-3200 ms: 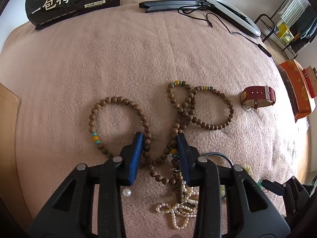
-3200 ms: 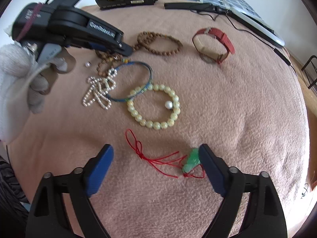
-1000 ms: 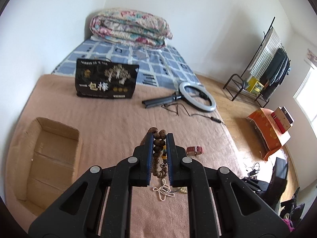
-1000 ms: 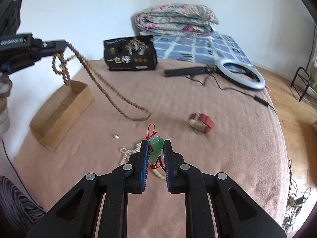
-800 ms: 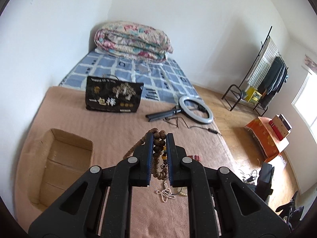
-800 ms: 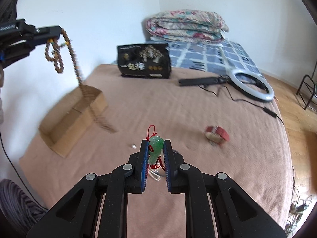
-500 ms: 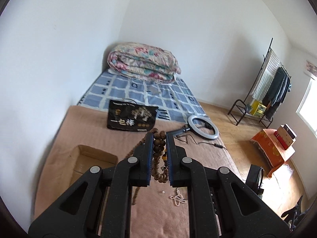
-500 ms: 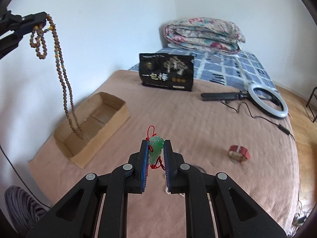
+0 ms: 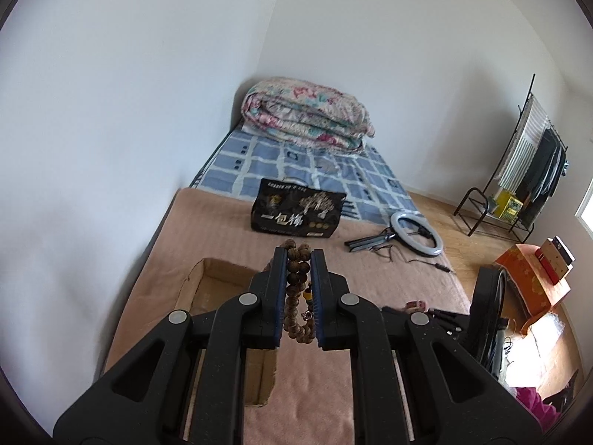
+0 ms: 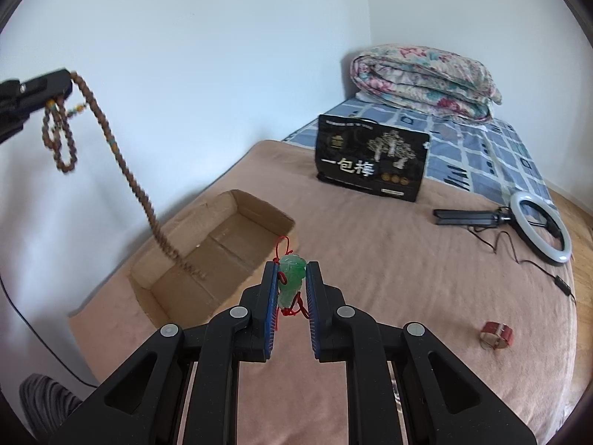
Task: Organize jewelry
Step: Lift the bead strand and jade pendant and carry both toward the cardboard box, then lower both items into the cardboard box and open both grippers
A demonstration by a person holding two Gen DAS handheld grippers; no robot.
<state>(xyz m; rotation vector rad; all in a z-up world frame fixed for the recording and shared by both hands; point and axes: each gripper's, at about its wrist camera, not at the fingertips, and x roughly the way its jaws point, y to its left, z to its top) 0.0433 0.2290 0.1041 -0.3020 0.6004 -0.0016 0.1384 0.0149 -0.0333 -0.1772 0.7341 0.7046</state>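
Observation:
My left gripper [image 9: 298,259] is shut on a long strand of brown wooden beads [image 9: 296,285]. In the right wrist view that left gripper [image 10: 55,87] is high at the left, and the wooden beads [image 10: 122,170] hang from it in loops, their tail trailing down into the open cardboard box [image 10: 222,259]. My right gripper [image 10: 292,274] is shut on a green jade pendant [image 10: 291,278] with a red cord, held just to the right of the box. The cardboard box [image 9: 207,282] lies below and left of my left gripper.
A red watch strap [image 10: 496,335] lies on the tan blanket [image 10: 407,278] at the right. A black printed bag [image 10: 370,163] stands at the back, with a ring light [image 10: 537,230] and its cable beside it. Folded quilt [image 10: 422,74] against the far wall. Clothes rack [image 9: 526,178] on the floor.
Both grippers rose and swung left toward the box with their loads. The bead strand's tail came off the blanket and now dangles into the box.

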